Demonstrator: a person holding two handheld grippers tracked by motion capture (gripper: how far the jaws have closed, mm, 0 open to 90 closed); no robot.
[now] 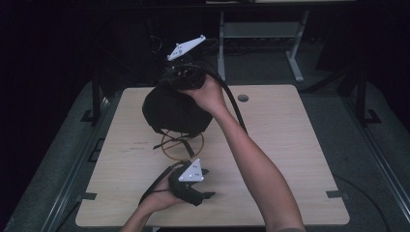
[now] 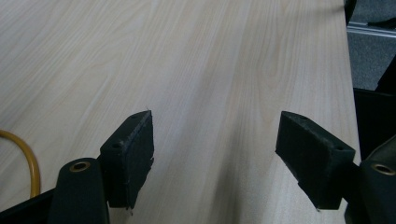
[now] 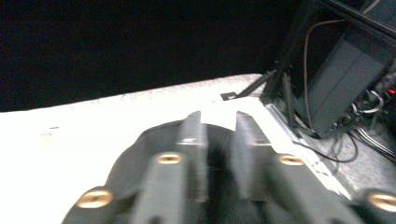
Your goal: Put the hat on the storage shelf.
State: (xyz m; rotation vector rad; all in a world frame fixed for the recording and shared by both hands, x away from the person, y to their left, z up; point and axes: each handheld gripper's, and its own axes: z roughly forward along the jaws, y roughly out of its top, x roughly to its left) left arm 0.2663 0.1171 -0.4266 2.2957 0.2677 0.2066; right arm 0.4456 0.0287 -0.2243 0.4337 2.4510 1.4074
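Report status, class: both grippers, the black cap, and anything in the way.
Left gripper open, low over bare table. Right gripper closed on black cap, held above yellow ring stand. Nothing seen in the way.

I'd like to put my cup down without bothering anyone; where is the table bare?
The right half of the table, between the person's right forearm and the right edge, is bare. Around the black bag, yellow ring and left claw it's crowded.

Right gripper [image 3: 217,154] view motion-blurred; jaws close together, narrow gap, contact with dark rounded object [image 1: 174,111] not readable. Object's identity unclear in high view, partly covered by right hand [image 1: 208,92]. Yellow ring [image 1: 181,145] half hidden beneath object, cut by left edge in left gripper view.
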